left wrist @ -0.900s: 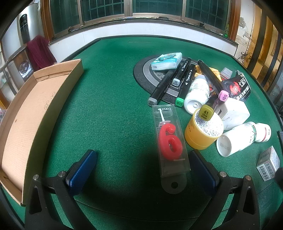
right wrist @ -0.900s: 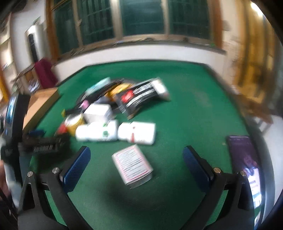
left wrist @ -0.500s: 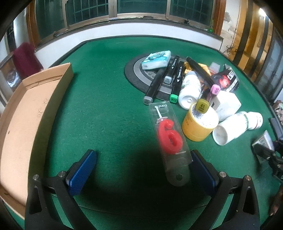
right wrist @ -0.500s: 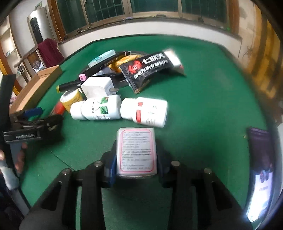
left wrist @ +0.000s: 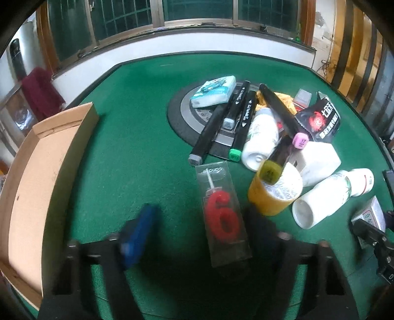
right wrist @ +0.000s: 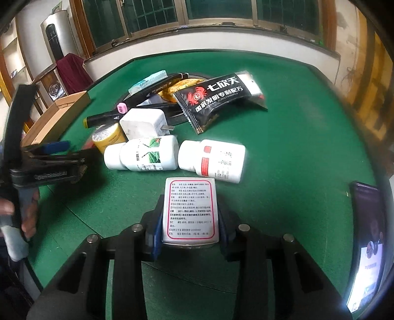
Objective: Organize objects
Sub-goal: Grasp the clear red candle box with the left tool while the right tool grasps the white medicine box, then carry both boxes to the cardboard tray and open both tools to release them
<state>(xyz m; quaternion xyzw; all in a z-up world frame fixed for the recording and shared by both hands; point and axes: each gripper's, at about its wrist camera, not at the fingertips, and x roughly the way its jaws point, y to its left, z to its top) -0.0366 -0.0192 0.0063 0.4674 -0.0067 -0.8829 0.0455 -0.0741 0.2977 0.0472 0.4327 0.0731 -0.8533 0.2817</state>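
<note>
The right claw (right wrist: 190, 231) was clenched on a small white medicine box (right wrist: 190, 209), its printed label facing up, lifted just above the green felt surface (right wrist: 295, 147). The left claw (left wrist: 197, 236) was blurred; its jaws had just been closing around a clear candle packet (left wrist: 222, 216) holding a red number six. The far pad sat right against the packet, the blue pad (left wrist: 138, 236) stood apart from it, so the grip was not made.

Counted across the pile: three white bottles lying down, one of them (right wrist: 211, 160) with a red band; five black markers, one capped pink (left wrist: 300, 142); one yellow tub (left wrist: 274, 194); one white charger plug (right wrist: 144, 124); one black crab-printed sachet (right wrist: 219, 98); one tissue pack (left wrist: 214, 91). One open cardboard box (left wrist: 37, 177) lay at the left side of the surface, well apart from the pile. A lit phone (right wrist: 367, 246) lay at the right edge.

A round grey disc (left wrist: 187, 113) was set in the middle of the surface. Dark barred windows (left wrist: 197, 9) in wooden frames ran behind, above a white wall.
</note>
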